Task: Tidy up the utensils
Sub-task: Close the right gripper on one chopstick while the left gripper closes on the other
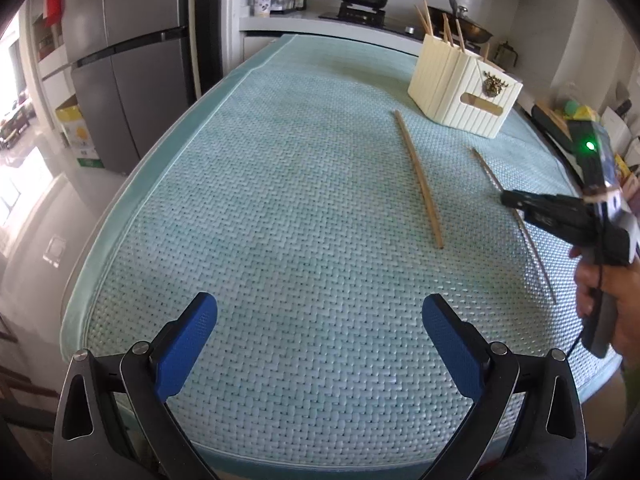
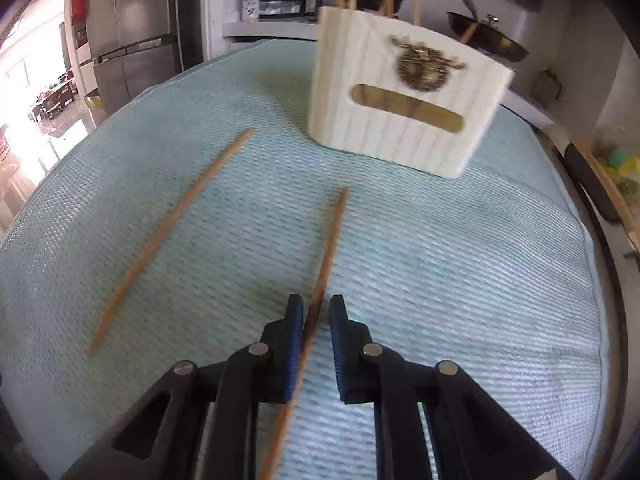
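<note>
On the pale teal woven mat [image 1: 280, 200], the wide-open left gripper [image 1: 320, 344] hovers, while the right gripper [image 2: 316, 344] straddles one thin wooden chopstick [image 2: 324, 264], jaws narrowly parted, another wooden chopstick [image 2: 168, 236] lying towards the left edge, the cream ribbed utensil holder [image 2: 400, 112] near the far right corner.

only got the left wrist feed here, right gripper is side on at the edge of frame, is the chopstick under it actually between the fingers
Observer: Yes. In the right wrist view the near chopstick runs straight through the gap of the right gripper.
Operator: closed on it yet
Observer: Not yet. It lies against the left pad, with a clear gap to the right pad.
Operator: which way does it point from there
Observer: Its far tip aims at the slotted face of the cream holder, with bare mat between them.
Operator: and the other one
Observer: The second chopstick lies apart, to the left, outside the fingers. The left gripper is wide open, nowhere near it.
</note>
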Available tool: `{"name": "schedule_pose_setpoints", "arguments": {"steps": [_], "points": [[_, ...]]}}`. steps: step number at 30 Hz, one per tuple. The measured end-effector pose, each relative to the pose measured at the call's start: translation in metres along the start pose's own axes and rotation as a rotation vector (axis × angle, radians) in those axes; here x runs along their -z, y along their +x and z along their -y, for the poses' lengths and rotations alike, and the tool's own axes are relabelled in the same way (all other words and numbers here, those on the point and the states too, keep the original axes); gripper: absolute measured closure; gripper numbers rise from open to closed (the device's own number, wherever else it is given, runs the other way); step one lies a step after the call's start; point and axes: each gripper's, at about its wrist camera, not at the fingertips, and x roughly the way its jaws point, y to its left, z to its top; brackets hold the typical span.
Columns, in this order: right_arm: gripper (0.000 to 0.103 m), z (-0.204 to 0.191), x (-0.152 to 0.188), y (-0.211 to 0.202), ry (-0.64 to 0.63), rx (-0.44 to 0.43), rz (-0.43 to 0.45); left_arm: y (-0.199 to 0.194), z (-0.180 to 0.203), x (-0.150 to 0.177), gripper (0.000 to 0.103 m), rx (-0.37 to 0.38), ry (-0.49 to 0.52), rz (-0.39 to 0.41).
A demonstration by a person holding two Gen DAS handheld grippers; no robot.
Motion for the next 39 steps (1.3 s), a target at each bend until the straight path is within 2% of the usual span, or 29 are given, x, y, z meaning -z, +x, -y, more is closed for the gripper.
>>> {"name": "schedule_pose_setpoints", "arguments": {"steps": [3, 5, 9, 11, 12, 13, 18, 23, 24, 25, 31, 39], "points": [[0.09, 0.044, 0.03, -0.014, 0.044, 0.037, -0.034, 0.002, 0.009, -0.002, 0.001, 0.027, 0.015, -0.002], [0.09, 0.071, 0.047, -0.022, 0.062, 0.062, -0.025, 0.002, 0.02, -0.005, 0.001, 0.039, 0.04, 0.004], [0.084, 0.108, 0.064, -0.037, 0.125, 0.014, -0.029, 0.003, 0.039, -0.009, 0.001, 0.072, 0.077, -0.003], [0.077, 0.114, 0.069, -0.05, 0.158, -0.001, 0.008, 0.003, 0.043, -0.012, 0.001, 0.096, 0.078, -0.014], [0.067, 0.117, 0.071, -0.056, 0.173, -0.008, 0.022, 0.002, 0.043, -0.012, 0.001, 0.106, 0.077, -0.021], [0.062, 0.119, 0.075, -0.063, 0.187, -0.016, 0.035, 0.002, 0.043, -0.013, 0.001, 0.113, 0.073, -0.027], [0.062, 0.121, 0.092, -0.082, 0.207, -0.033, 0.056, 0.007, 0.032, -0.014, 0.001, 0.114, 0.047, -0.064], [0.061, 0.114, 0.09, -0.077, 0.166, -0.042, 0.039, 0.016, 0.028, -0.022, 0.001, 0.093, 0.037, -0.08], [0.058, 0.111, 0.088, -0.076, 0.152, -0.035, 0.037, 0.017, 0.03, -0.025, 0.001, 0.1, 0.038, -0.076], [0.054, 0.108, 0.086, -0.076, 0.141, -0.026, 0.039, 0.018, 0.031, -0.03, 0.001, 0.108, 0.039, -0.072], [0.053, 0.093, 0.072, -0.072, 0.103, -0.056, 0.046, 0.04, 0.047, -0.079, 0.001, 0.145, 0.055, -0.047], [0.053, 0.078, 0.06, -0.037, 0.007, -0.062, -0.006, 0.112, 0.073, -0.136, 0.001, 0.054, 0.109, -0.059]]}}
